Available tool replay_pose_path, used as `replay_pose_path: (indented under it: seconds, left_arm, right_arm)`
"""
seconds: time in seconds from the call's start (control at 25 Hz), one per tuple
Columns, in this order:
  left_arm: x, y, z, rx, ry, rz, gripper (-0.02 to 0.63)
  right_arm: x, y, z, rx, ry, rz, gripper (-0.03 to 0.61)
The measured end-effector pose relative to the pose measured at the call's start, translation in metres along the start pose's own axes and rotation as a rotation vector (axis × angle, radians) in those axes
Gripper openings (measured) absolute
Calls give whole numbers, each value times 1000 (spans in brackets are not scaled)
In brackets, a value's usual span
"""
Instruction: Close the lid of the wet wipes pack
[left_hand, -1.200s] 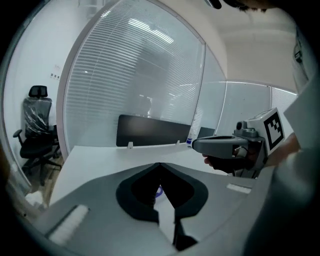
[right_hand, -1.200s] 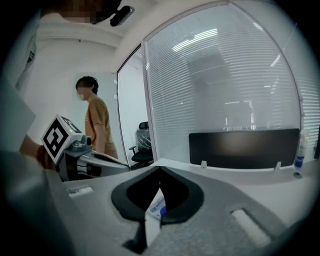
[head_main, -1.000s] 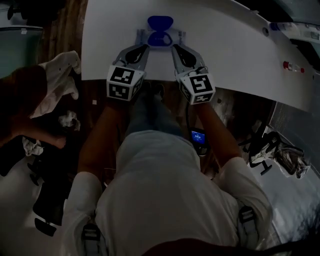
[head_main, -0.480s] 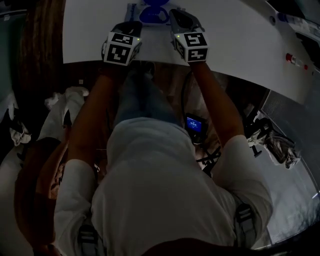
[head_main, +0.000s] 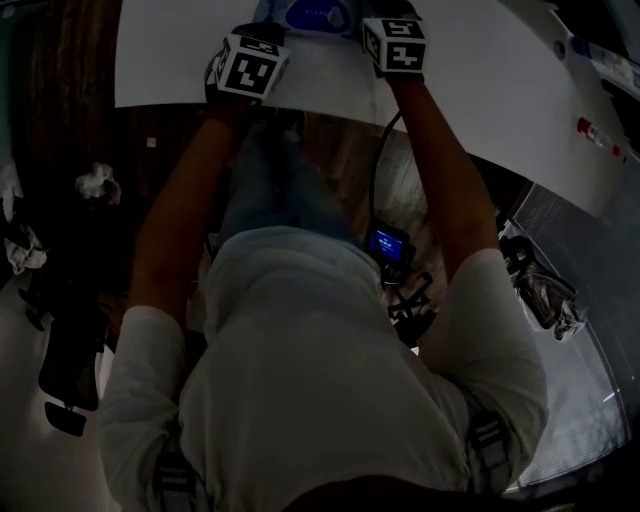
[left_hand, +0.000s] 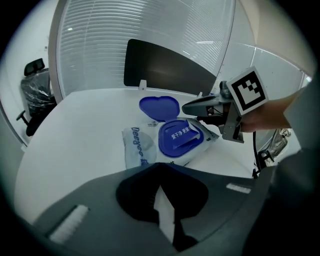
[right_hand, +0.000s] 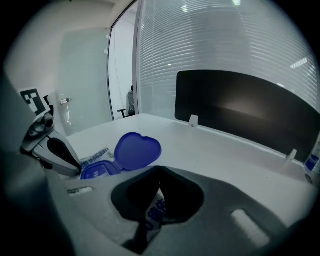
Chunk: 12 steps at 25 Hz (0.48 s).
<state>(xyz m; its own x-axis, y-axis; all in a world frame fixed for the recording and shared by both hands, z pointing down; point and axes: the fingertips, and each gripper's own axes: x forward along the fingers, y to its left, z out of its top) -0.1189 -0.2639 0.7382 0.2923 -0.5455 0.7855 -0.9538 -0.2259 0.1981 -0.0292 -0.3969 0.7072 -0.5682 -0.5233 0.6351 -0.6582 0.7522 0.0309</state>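
The wet wipes pack (left_hand: 137, 147) lies flat on the white table (head_main: 480, 90). Its blue heart-shaped lid (left_hand: 159, 107) stands open, hinged back behind the blue opening frame (left_hand: 177, 137). In the head view the pack (head_main: 312, 14) is at the top edge, between the two marker cubes. My left gripper (left_hand: 159, 169) is shut, its tips at the pack's near left end. My right gripper (left_hand: 189, 107) is shut too, low over the pack's right end, and pack print shows through its narrow slit (right_hand: 155, 212). From the right gripper view, the lid (right_hand: 137, 149) tilts up beside the left gripper (right_hand: 75, 165).
A black panel (left_hand: 170, 70) stands upright on the table behind the pack, with window blinds beyond. An office chair (left_hand: 35, 95) is at the far left. A bottle (right_hand: 312, 160) and small red items (head_main: 590, 128) lie to the right. The table's front edge runs just under my wrists.
The head view has swung, so the grippers and pack now sit at its top edge. Both grippers stay on either side of the pack. The person at the left has gone from view.
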Motion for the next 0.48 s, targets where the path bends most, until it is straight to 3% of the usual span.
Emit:
replay_pose_path:
  seconds: [0.48]
  left_arm:
    - [-3,6,-2,11,0,-25,2]
  right_arm:
    - [32,-2,21,-86,20,23,0]
